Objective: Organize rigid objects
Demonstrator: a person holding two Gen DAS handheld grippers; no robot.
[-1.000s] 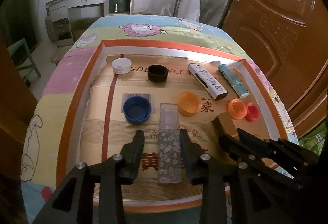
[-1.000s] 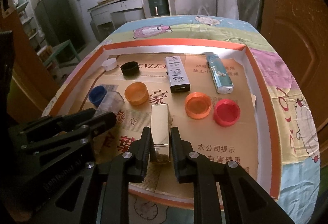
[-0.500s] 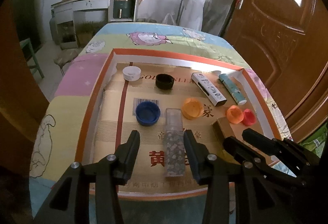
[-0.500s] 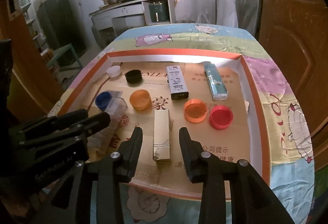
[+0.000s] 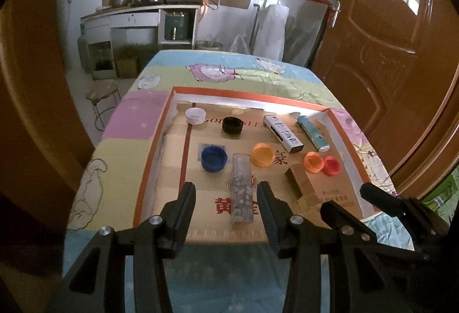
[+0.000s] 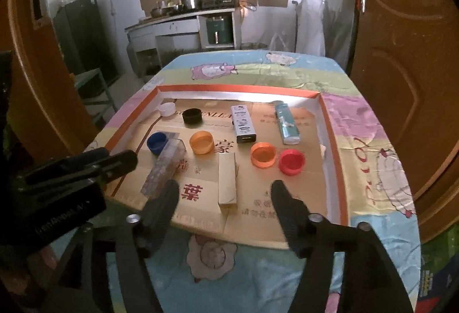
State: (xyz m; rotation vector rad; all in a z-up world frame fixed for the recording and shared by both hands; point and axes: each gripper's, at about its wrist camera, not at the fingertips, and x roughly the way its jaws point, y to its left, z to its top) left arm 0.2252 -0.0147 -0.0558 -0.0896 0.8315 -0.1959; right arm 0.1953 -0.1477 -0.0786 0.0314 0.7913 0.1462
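Both grippers hold nothing: the left gripper (image 5: 226, 198) and the right gripper (image 6: 225, 197) have their jaws spread wide, at the near edge of the cardboard tray (image 6: 330, 123). Inside the tray the things already lie in rows. The clear tube (image 5: 241, 192) and the gold box (image 6: 227, 182) lie side by side near the front edge. The six caps, with the blue cap (image 5: 213, 158) at the left, and two long boxes sit farther back. I judge the sorting is nearly finished; little seems left.
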